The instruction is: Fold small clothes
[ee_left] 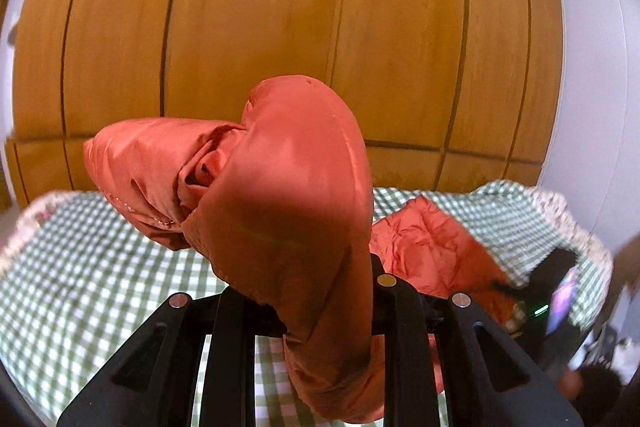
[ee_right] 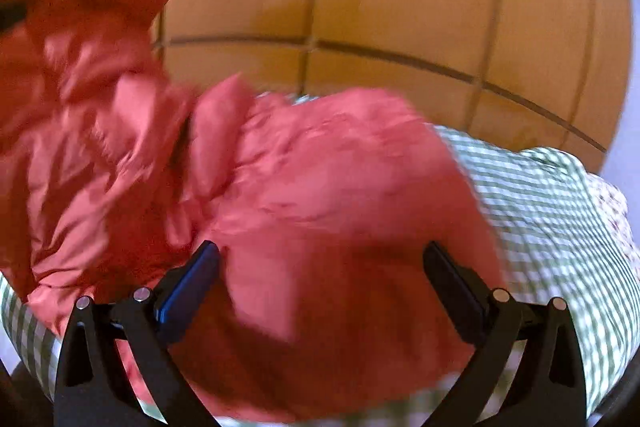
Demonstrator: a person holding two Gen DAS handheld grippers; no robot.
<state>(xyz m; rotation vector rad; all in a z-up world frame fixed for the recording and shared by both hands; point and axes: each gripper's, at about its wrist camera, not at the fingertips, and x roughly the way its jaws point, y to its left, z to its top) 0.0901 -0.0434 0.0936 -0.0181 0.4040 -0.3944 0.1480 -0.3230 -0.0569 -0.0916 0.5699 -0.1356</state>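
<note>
My left gripper is pinched narrow on a puffy part of the orange-red padded jacket; the shiny fabric bulges up and out between the two black fingers, drapes down past them toward the lens, and hides their tips. The clamped part is off the bed, its rounded top showing against the wardrobe behind, and a second padded lobe sticks out to the left of it with a crumpled fold between the two.

My right gripper stands wide open, its blue-padded left finger and black right finger well apart. The jacket fills the space in front of and between them, but the pads do not press on it; the view is smeared by motion, so I cannot tell whether the cloth touches either finger. From this side the jacket climbs up and to the left in a wrinkled mass toward the top corner of the view.

Beyond the left gripper, another part of the same jacket lies flat and creased on the green-and-white checked bedspread, to the right of the held part. The bedspread has a pale floral border at its far edge. Behind the bed stand the brown panelled doors of a wooden wardrobe, with a bright glare of light near its top
</note>
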